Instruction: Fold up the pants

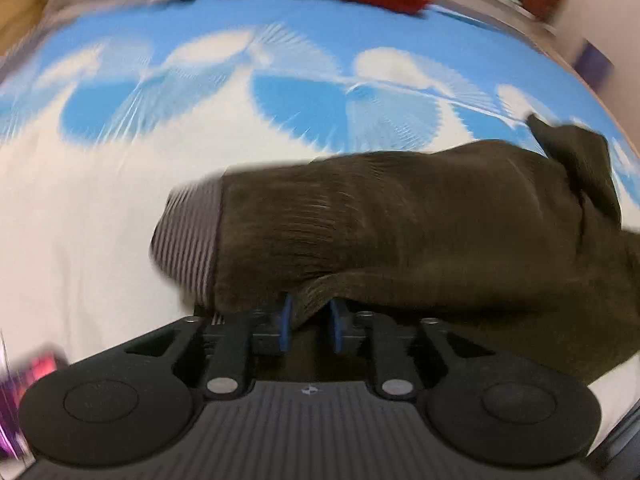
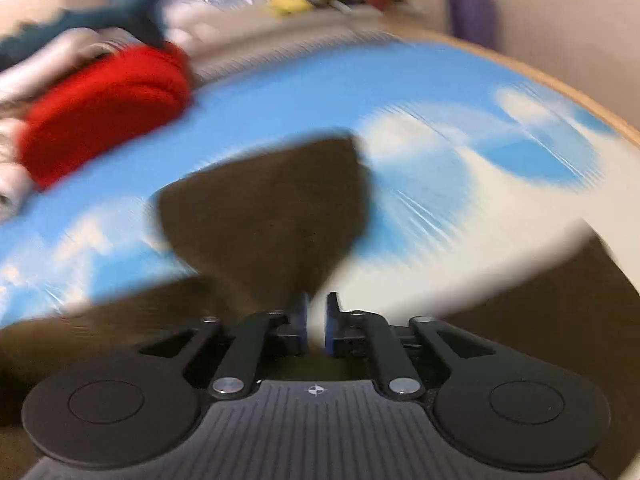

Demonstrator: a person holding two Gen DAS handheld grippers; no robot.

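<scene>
We read no writing anywhere; our left gripper [image 1: 310, 322] pinches a fold of the brown pants [image 1: 400, 224] on the blue-and-white sheet [image 1: 100, 208]. Our right gripper [image 2: 316, 322], narrow, holds a blurred flap. Only the left view shows the striped cuff [image 1: 188, 236]; red cloth [image 2: 104, 120] lies beyond.

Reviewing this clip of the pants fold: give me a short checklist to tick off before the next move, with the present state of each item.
1. Left gripper has fabric: ok. A fold of the brown pants sits between its blue pads.
2. Right gripper has fabric: cannot tell. Cloth hangs at its left pad, but a pale gap shows between the pads and the view is blurred.
3. Ribbed cuff visible and free: ok.
4. Open bedsheet beside the pants to lay the fold on: ok.
5. Red garment apart from the pants: ok.
6. Pants lying flat: not ok, bunched and partly lifted.
</scene>
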